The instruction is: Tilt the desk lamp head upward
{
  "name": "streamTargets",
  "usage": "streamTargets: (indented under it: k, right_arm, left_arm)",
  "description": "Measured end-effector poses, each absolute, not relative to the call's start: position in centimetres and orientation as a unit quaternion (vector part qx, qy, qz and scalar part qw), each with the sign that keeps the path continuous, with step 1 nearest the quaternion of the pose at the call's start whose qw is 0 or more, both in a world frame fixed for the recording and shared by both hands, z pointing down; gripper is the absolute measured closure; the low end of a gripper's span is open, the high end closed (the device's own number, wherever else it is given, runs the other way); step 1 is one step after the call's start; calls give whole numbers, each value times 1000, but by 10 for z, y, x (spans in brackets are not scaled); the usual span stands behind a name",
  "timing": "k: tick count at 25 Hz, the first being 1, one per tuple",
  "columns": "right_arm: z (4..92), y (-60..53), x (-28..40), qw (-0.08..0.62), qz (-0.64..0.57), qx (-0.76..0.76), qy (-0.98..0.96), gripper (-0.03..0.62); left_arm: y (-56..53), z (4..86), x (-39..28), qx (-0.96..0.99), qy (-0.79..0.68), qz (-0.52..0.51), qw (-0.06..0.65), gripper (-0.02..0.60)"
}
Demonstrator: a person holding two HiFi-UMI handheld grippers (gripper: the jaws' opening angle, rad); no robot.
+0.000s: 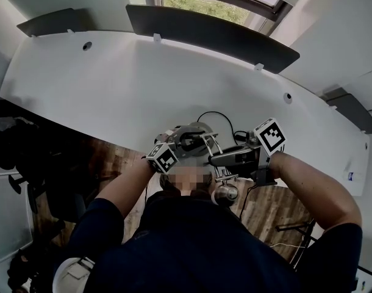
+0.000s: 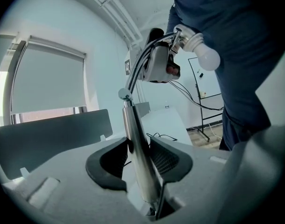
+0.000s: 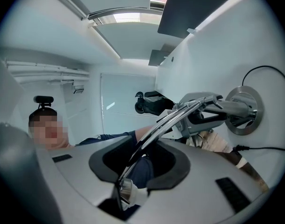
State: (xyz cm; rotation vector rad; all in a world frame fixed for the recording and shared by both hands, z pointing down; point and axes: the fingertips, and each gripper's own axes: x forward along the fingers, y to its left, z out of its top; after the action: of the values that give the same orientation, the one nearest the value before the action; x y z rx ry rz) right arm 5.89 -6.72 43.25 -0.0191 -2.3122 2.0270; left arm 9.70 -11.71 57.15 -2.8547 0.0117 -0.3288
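The desk lamp has a round base (image 3: 245, 122) on the white desk (image 1: 113, 84), a steel pole (image 2: 135, 139), thin curved rods (image 3: 175, 115) and a bare white bulb (image 2: 205, 55). My left gripper (image 2: 140, 149) is shut on the pole, its pads pressing both sides. My right gripper (image 3: 140, 162) is open; the rods run loosely between its pads, with the bulb socket (image 3: 128, 190) just behind them. In the head view the left gripper (image 1: 187, 138) sits over the lamp at the desk's near edge, the right gripper (image 1: 221, 159) beside it, and the bulb (image 1: 226, 194) hangs below.
A black cable (image 1: 218, 115) loops from the lamp across the desk. Dark partition panels (image 1: 210, 32) line the far desk edge under a window. A black chair (image 3: 149, 101) stands on the floor further off. A whiteboard stand (image 2: 205, 111) is behind the person.
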Motion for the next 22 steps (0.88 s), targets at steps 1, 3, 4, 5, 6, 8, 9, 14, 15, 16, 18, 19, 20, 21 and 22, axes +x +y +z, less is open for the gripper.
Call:
streamTargets:
  k: [1, 3, 4, 5, 6, 8, 9, 14, 15, 16, 18, 19, 20, 21, 22]
  right_arm:
    - [432, -68, 58, 32, 656, -7, -754, 485]
    - [430, -68, 57, 24, 658, -11, -753, 471]
    - [429, -67, 57, 19, 664, -16, -748, 461]
    - [427, -66, 56, 14, 668, -21, -744, 438]
    - [426, -66, 56, 11, 667, -26, -744, 415]
    - [423, -66, 56, 11, 653, -31, -757, 386]
    - [423, -65, 57, 12, 645, -30, -764, 373]
    - [423, -63, 77, -23, 626, 4, -780, 338]
    - [422, -65, 83, -35, 617, 17, -786, 336]
    - [421, -66, 89, -47, 605, 34, -794, 333]
    - [421, -69, 101, -72, 576, 76, -811, 332]
    - [420, -70, 107, -88, 563, 98, -816, 332]
    - [418, -71, 112, -105, 551, 119, -820, 333]
    - [417, -72, 118, -121, 539, 142, -822, 333]
    - [418, -73, 123, -134, 525, 168, -824, 333]
  left_arm:
    - [-117, 571, 97, -984, 2, -116, 135, 445]
    - [-117, 571, 98, -983, 0, -122, 139, 443]
    - [-117, 570, 98, -982, -1, -126, 140, 441]
    - [-117, 570, 98, -981, -1, -131, 141, 439]
    - [-118, 570, 98, -980, -1, -135, 143, 437]
    - [-118, 569, 98, -979, 3, -141, 147, 436]
    - [-118, 568, 97, -979, 6, -141, 147, 436]
    - [-119, 554, 88, -982, 37, -138, 124, 434]
    - [-120, 551, 84, -983, 49, -139, 111, 434]
    - [-121, 545, 80, -984, 62, -138, 95, 434]
    - [-122, 532, 74, -985, 90, -131, 63, 434]
    - [-121, 525, 72, -985, 104, -128, 51, 434]
    - [-120, 518, 69, -984, 119, -129, 42, 434]
    - [-119, 511, 66, -982, 131, -131, 36, 434]
    - [-117, 506, 63, -981, 140, -130, 31, 434]
